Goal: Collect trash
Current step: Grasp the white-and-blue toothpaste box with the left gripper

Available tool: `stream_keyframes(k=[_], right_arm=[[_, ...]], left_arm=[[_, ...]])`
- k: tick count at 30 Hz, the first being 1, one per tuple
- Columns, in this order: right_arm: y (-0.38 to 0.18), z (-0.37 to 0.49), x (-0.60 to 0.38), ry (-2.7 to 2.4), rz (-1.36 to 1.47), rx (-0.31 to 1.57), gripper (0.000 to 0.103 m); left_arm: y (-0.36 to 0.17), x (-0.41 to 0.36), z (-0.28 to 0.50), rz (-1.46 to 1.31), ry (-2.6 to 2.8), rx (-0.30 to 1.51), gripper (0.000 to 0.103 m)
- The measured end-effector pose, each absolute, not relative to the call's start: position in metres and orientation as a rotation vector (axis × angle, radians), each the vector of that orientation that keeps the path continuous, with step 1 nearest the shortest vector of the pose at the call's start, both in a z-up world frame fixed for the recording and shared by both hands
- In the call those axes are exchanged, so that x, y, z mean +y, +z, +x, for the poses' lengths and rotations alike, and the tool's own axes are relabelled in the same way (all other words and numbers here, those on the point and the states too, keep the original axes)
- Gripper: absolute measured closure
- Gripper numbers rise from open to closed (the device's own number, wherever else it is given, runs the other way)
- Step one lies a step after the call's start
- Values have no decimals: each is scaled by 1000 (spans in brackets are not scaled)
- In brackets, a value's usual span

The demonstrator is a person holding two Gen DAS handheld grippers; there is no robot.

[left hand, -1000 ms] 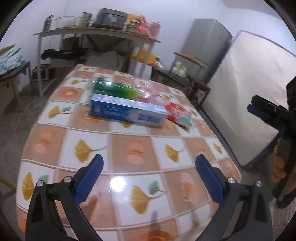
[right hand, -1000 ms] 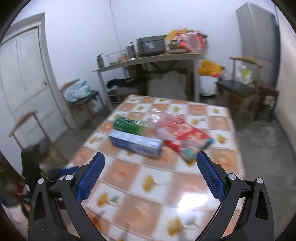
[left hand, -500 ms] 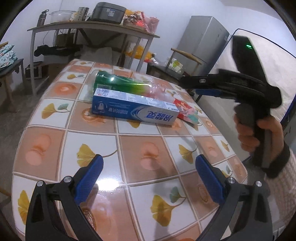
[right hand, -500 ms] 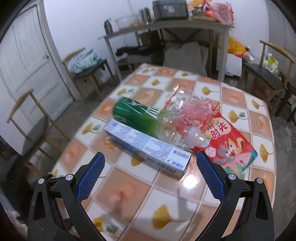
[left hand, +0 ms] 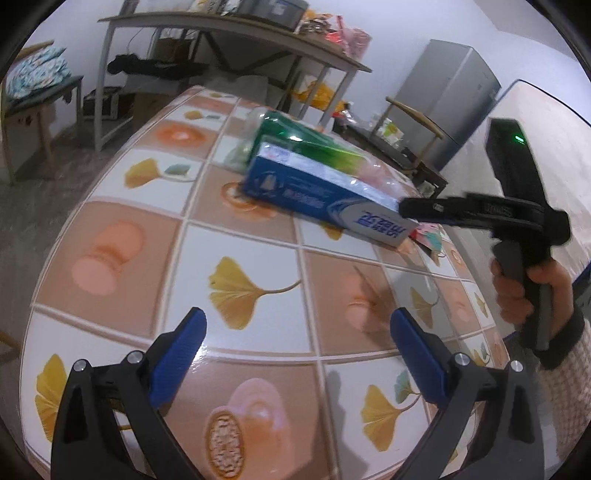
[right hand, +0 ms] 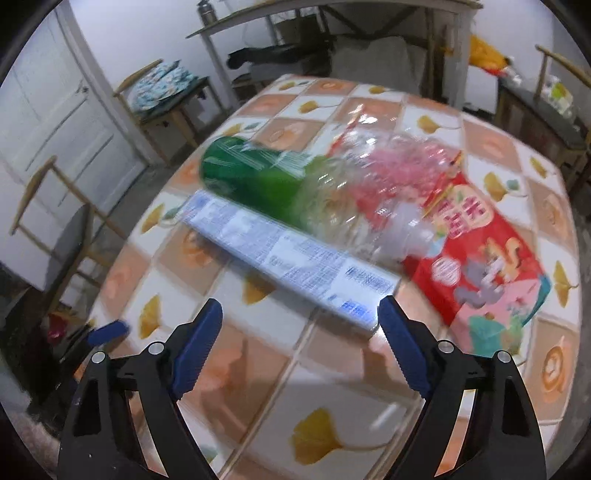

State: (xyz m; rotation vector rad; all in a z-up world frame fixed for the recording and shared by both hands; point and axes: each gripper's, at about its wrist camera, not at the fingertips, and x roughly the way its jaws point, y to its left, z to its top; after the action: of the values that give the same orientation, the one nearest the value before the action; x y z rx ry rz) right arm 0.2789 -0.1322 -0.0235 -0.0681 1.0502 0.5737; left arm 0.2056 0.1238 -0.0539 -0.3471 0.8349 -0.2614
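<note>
A long box, a green bottle and a red wrapper lie touching mid-tabletop. The right gripper — jaws closing, nothing between — hovers at the box's 6 o'clock. The left gripper is spread wide, empty.

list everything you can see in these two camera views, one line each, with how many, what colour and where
toothpaste box: one, blue and white, lying flat mid-table
plastic bottle: one, clear with green label, on its side right behind the box
snack packet: one, red, flat on the table beside the bottle's cap end
table: one, orange and white tile pattern with yellow leaves
long shelf table: one, grey, by the back wall, cluttered
fridge: one, grey, far corner
door: one, white, on the left
wooden chairs: several, around the room
left gripper: blue fingers, open, above bare table
right gripper: blue fingers, closing, nothing gripped, near the box's end
hand: one, holding the right gripper's handle
</note>
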Motion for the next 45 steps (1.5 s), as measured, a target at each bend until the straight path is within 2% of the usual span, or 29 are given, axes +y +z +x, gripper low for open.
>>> stream_keyframes(k=[4,9,17,21,32,38,45], right_arm=[[-23,260,-125,662,-62,1108,21],[-3,276,-136,550,-45,1010,21],[-29,312,-139,499,48,1094,21],[-28,288,-132,578,6,1127,21],[-39,196,-108,953,164,1324,21],[-31,174,-117,966,198,1268,21],[-23,167,-161,816,270,1189,21]], left_arm=[[-55,129,203,-339,-236,837,6],[-55,124,199,-263,-201,840,5],[-54,124,201,-266,-218,851,5],[-53,127,200,-295,-248,854,6],[-44,159,200,-477,-296,812,6],[-35,149,230,-544,-310,849,6],[-26,104,290,-419,-131,885,6]])
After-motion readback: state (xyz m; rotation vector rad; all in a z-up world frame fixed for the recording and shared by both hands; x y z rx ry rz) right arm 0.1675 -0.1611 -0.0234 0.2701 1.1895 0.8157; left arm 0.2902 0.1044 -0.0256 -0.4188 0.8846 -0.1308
